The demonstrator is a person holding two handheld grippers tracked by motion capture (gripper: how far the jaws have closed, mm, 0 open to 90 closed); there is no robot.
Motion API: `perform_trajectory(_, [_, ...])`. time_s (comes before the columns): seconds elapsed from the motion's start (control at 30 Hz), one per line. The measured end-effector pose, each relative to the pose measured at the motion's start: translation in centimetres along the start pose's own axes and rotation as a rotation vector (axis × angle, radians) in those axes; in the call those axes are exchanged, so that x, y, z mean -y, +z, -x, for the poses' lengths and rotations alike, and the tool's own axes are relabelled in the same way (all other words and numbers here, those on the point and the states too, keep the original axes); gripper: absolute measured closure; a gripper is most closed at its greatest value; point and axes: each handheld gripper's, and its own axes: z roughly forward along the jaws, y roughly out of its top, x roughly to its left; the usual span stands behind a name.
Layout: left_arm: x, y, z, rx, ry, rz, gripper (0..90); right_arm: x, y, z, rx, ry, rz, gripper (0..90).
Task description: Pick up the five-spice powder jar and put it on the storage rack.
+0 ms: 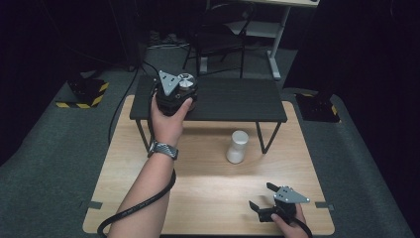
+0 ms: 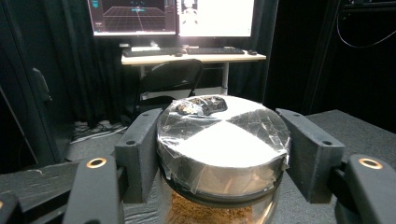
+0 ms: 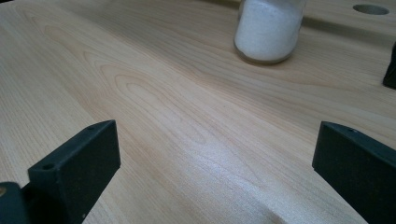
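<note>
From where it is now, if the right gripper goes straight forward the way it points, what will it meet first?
Probably bare table top for a while. The right gripper stands open and low. The white-filled jar lies ahead, slightly right of its centre line, so it looks like the first thing met; depth is unclear.

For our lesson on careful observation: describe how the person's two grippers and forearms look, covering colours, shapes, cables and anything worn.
Both the left gripper and right gripper are black, each topped by a grey three-cornered plate, with two blocky black jaws. Brass-coloured rivets mark the left one's jaw arms. A thick black cable trails from the left gripper. The forearms are sleeveless; the left wrist wears a dark carbon-patterned watch band.
</note>
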Motion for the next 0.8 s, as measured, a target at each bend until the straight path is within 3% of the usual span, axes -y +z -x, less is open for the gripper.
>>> perform_trajectory(0.8, [0.17, 0.66, -0.83, 0.018, -0.019, -0.011, 34.5, 0.05, -0.07, 0.03, -0.001, 0.006, 0.001, 0.4])
